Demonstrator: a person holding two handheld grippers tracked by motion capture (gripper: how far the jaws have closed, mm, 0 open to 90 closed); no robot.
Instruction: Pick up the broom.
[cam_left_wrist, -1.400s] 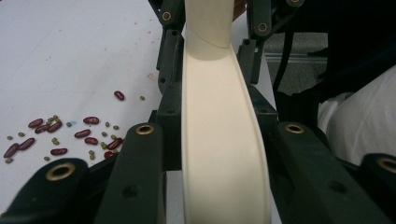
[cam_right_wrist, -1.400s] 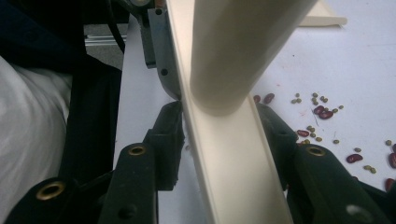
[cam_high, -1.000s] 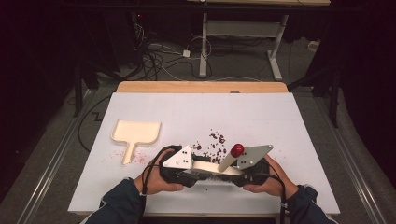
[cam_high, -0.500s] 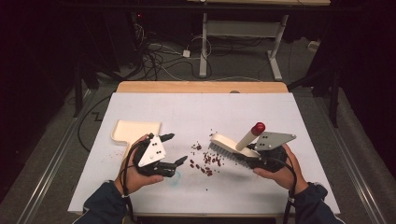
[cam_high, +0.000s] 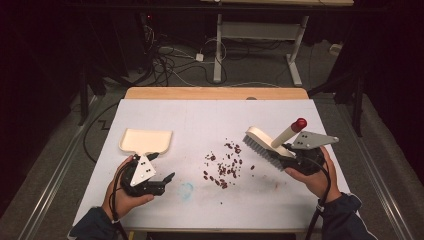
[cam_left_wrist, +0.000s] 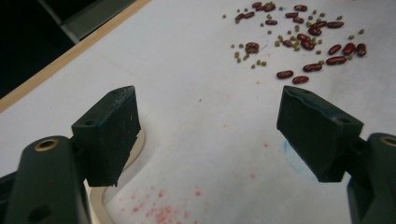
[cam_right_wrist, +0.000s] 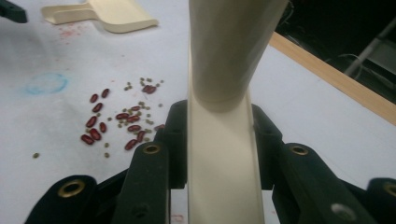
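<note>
Sweeping setup, as it reads from the layout: your right gripper (cam_high: 295, 159) has the brush (cam_high: 270, 145) lifted clear of the counter (cam_high: 210, 115), bristles angled down toward the scattered beans (cam_high: 223, 162), which lie mid-counter between your two hands; the tilt suits a stroke toward the left. The cream dustpan (cam_high: 146, 140) lies flat at the left with its handle pointing at your left gripper (cam_high: 162, 182), well placed to be picked up and set as the catch. Jaws: the right pair is clamped on the brush's cream handle (cam_right_wrist: 219, 154), which fills the gap between them. The left pair stands wide apart, holding nothing, hovering just beside the dustpan's handle edge (cam_left_wrist: 116, 186) with the beans ahead.
</note>
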